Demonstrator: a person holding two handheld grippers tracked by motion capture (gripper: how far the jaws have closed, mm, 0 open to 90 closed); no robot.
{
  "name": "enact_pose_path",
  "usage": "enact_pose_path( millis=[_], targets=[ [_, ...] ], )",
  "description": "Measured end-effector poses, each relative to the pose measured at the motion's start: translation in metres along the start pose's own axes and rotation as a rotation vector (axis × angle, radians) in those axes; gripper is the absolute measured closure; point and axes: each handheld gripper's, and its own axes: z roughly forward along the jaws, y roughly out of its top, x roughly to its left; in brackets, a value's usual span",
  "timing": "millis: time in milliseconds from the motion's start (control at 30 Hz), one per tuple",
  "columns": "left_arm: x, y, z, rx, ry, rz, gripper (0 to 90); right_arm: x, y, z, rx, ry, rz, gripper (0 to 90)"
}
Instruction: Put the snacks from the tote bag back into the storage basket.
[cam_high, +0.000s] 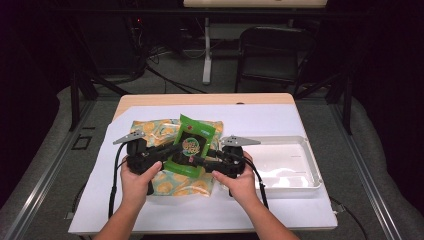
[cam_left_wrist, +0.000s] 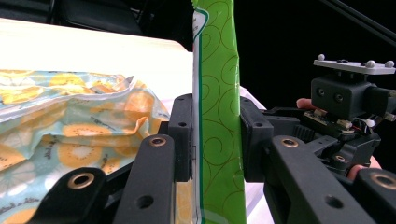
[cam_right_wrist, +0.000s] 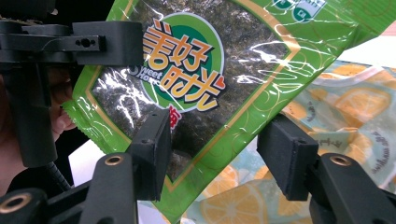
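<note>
A green seaweed snack packet (cam_high: 192, 145) is held upright over a lemon-print bag (cam_high: 150, 131) that lies flat on the white table cover. My left gripper (cam_high: 175, 150) is shut on the packet's left edge. In the left gripper view both pads press the packet (cam_left_wrist: 219, 116), seen edge-on, with the lemon-print bag (cam_left_wrist: 70, 126) behind. My right gripper (cam_high: 201, 161) comes in from the right at the packet's lower part. In the right gripper view its jaws (cam_right_wrist: 222, 156) stand open with the packet's (cam_right_wrist: 196, 84) lower corner between them, untouched.
A white rectangular tray (cam_high: 312, 170) sits to the right of the hands on the table cover (cam_high: 280, 210). A folding chair (cam_high: 270, 50) and table legs stand on the floor beyond the far edge.
</note>
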Motion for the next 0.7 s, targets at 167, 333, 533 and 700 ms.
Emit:
enact_pose_path(
  millis=[167, 333, 533, 700],
  targets=[
    [-0.001, 0.0, 0.005, 0.007, -0.02, 0.01, 71.4, -0.003, -0.001, -0.004, 0.001, 0.001, 0.009, 43.7],
    [-0.002, 0.0, 0.009, 0.017, -0.031, 0.022, 71.3, -0.005, -0.002, -0.006, -0.007, -0.002, 0.026, 43.2],
    [-0.003, -0.001, 0.012, 0.012, -0.03, 0.022, 71.3, -0.007, -0.002, -0.009, -0.01, -0.003, 0.04, 43.3],
    [-0.003, -0.003, 0.014, 0.02, -0.023, 0.034, 71.3, -0.009, -0.002, -0.009, 0.0, -0.004, 0.055, 44.2]
  ],
)
